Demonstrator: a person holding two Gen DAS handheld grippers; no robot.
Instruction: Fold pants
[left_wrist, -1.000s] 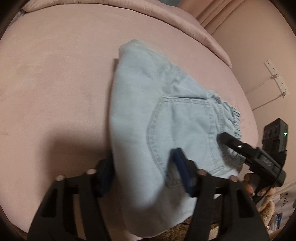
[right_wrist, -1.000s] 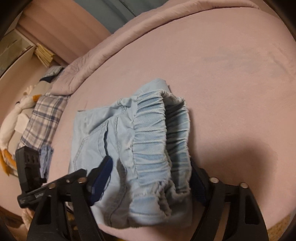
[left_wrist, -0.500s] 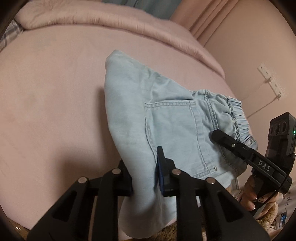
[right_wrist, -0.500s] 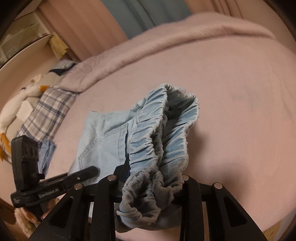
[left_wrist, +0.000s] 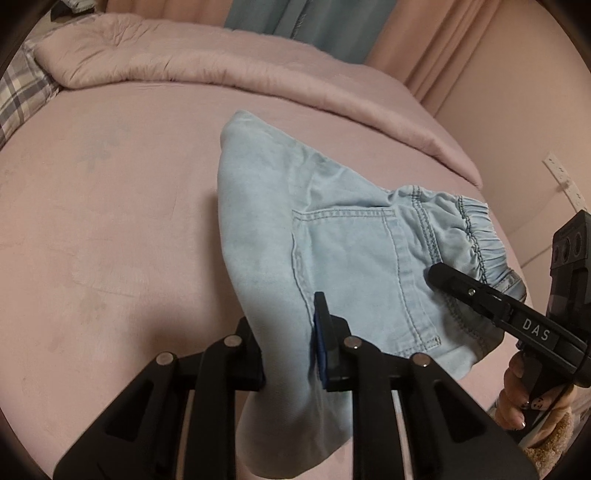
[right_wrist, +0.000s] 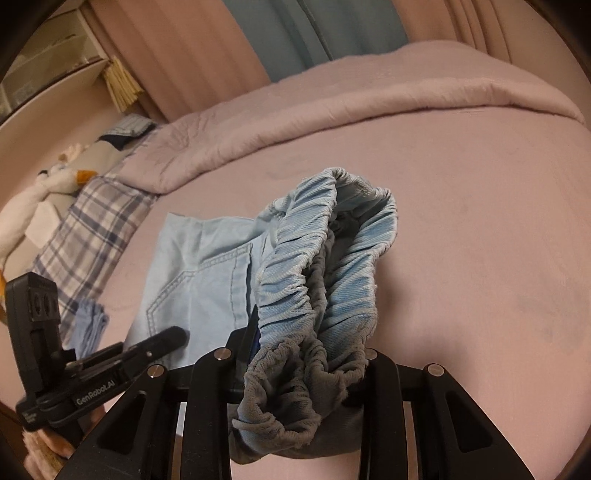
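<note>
On the pink bed (left_wrist: 110, 221), left gripper (left_wrist: 288, 354) and right gripper (right_wrist: 306, 354) both clamp the light denim pants (left_wrist: 332, 240), lifting the near edge for folding over.

Light-blue denim pants (left_wrist: 332, 240), folded, near edge lifted off pink bed (left_wrist: 110, 221)

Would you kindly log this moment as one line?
left gripper: shut on pants | right gripper: shut on waistband | pants partly on bed
</note>
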